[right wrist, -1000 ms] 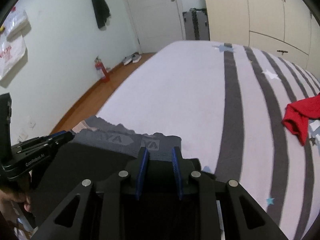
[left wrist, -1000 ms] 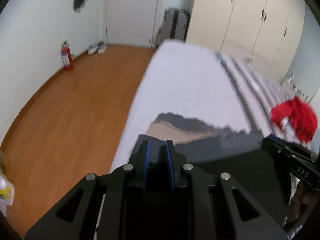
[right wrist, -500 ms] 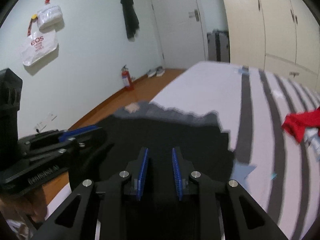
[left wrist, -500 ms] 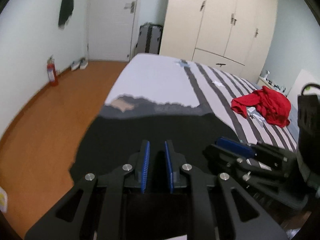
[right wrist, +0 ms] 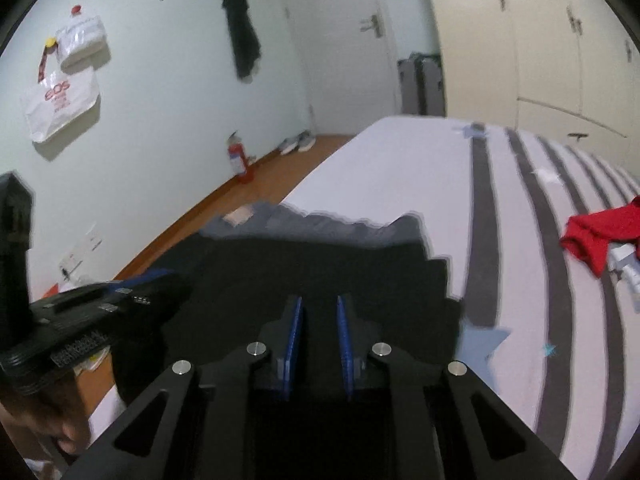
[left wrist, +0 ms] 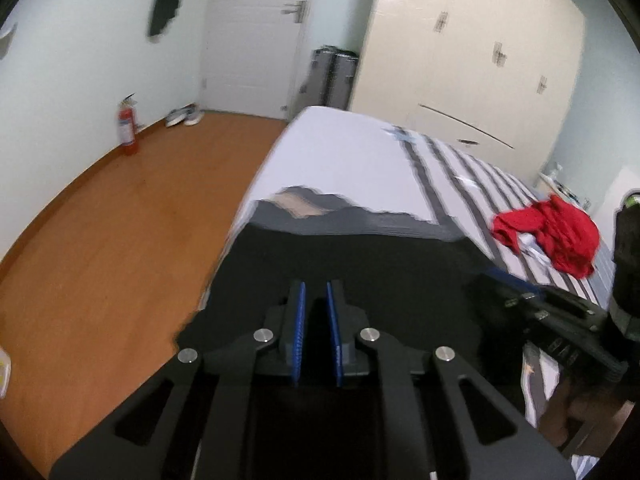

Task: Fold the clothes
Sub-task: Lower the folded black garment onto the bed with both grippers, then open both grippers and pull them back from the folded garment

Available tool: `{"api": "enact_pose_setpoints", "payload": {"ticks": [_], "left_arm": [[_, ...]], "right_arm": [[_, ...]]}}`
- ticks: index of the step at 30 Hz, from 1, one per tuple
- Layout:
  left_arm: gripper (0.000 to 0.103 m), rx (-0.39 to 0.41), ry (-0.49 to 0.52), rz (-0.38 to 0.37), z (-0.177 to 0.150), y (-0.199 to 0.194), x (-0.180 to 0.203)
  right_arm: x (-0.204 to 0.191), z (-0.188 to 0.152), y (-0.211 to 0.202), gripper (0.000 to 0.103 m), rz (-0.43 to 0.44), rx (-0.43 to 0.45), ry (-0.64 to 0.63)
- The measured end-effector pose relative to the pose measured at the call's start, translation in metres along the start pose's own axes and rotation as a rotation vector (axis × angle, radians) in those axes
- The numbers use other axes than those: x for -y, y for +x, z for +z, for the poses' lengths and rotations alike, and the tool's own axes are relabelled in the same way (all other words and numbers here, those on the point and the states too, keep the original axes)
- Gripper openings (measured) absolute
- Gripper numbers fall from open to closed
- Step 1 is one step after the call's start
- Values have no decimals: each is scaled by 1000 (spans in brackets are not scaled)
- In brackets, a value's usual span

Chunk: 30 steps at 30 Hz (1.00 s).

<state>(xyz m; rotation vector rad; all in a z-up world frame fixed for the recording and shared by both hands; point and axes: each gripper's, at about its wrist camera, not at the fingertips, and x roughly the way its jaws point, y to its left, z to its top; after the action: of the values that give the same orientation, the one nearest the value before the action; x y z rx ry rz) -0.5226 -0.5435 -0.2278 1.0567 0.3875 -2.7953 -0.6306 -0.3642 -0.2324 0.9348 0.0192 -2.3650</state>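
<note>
Garments on the bed point(left wrist: 340, 152) number two: the black garment point(left wrist: 360, 264) you are handling and one red garment point(left wrist: 552, 236) bunched up far to the right, well apart from it. You hold two grippers, side by side. The black garment lies at the near left corner of the striped bed, its grey waistband point(left wrist: 352, 220) on the far edge and its dark body running back toward you, under both tools. Its long axis seems to run from you toward the far end of the bed, waistband leading, though blur and the tools hide the near end, so you cannot be sure.

Your left gripper point(left wrist: 316, 292) has its blue pads nearly together and still drawing in, with black cloth filling the narrow slot between them; it looks pinched. Your right gripper point(right wrist: 319, 308) shows a slightly wider slot, also narrowing, again with black fabric between the pads; whether they press it yet is hard to tell.

Around the room you can count one fire extinguisher point(left wrist: 127, 128), one pair of shoes point(left wrist: 184, 116), one suitcase point(left wrist: 332, 78) and one dark garment point(right wrist: 242, 40) hanging on the wall.
</note>
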Motion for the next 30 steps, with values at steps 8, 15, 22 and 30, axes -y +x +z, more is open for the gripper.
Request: {"api": "enact_pose_setpoints", "payload": {"ticks": [8, 15, 22, 30], "left_arm": [[10, -47, -88, 23, -17, 30, -25], [10, -72, -19, 32, 3, 22, -16], [35, 3, -14, 103, 27, -38, -3], [88, 105, 74, 158, -10, -134, 73]], "right_arm": [[18, -18, 22, 12, -11, -40, -2], [32, 1, 18, 7, 42, -83, 19], [67, 24, -26, 11, -57, -38, 53], [52, -13, -127, 52, -67, -10, -45]]}}
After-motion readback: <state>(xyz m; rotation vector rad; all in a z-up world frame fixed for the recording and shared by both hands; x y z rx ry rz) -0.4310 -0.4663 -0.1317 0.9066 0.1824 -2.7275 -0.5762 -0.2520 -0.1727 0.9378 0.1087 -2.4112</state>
